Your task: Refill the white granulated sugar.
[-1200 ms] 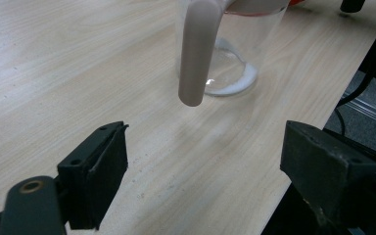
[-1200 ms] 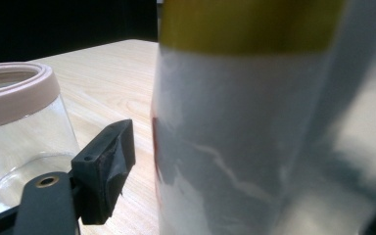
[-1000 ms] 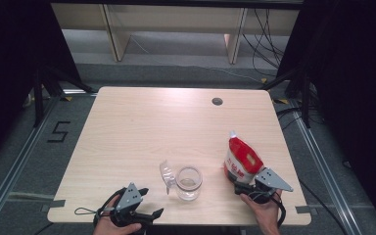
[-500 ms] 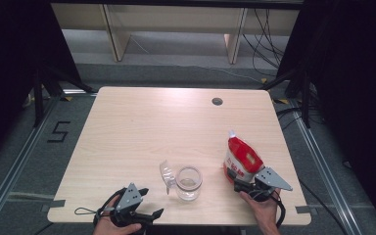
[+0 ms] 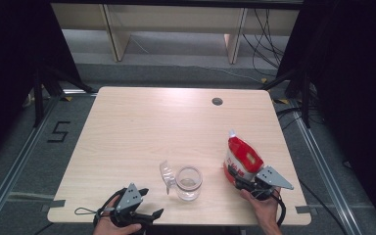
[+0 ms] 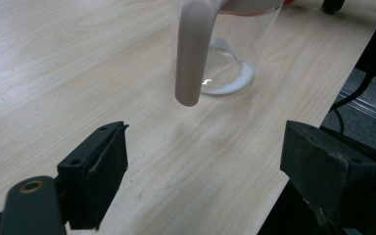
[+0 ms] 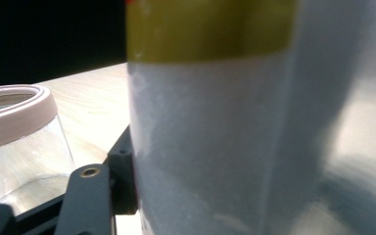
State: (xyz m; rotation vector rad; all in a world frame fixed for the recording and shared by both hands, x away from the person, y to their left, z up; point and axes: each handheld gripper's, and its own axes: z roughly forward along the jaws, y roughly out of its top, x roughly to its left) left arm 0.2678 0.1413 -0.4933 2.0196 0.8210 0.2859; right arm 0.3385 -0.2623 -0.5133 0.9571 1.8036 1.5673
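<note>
- Right gripper (image 5: 239,175) at the near right of the table (image 5: 142,132), jaws on either side of the lower end of a red-and-white pouch (image 5: 242,157). Jaws have just been closing with the pouch between them; in the right gripper view the left pad (image 7: 123,171) sits against the pouch's white wall (image 7: 210,147). Reads as a pinch on the pouch, though how firm I cannot tell.
- Pouch stands tilted, top leaning toward the far side, just right of the glass jar (image 5: 188,182).
- Jar is near centre, open, with a pale rim (image 7: 14,117); a clear curved piece (image 5: 165,175) stands touching its left side, a scoop or lid handle, cannot tell which.
- Left gripper (image 5: 144,215) rests at the near left edge, jaws spread wide, nothing between them; jar in front of it in the left gripper view.
- Step in hand, as I judge it: securing the pouch, probably to pour into the jar. To do it well: grip low but square on the body so the soft wall does not fold, lift upright before tilting, keep the left gripper ready to steady the jar.
- Writing: the pouch carries a yellow band (image 7: 210,29) and white marks on red, too small to read. Floor tape left of the table reads "5" (image 5: 59,132).
</note>
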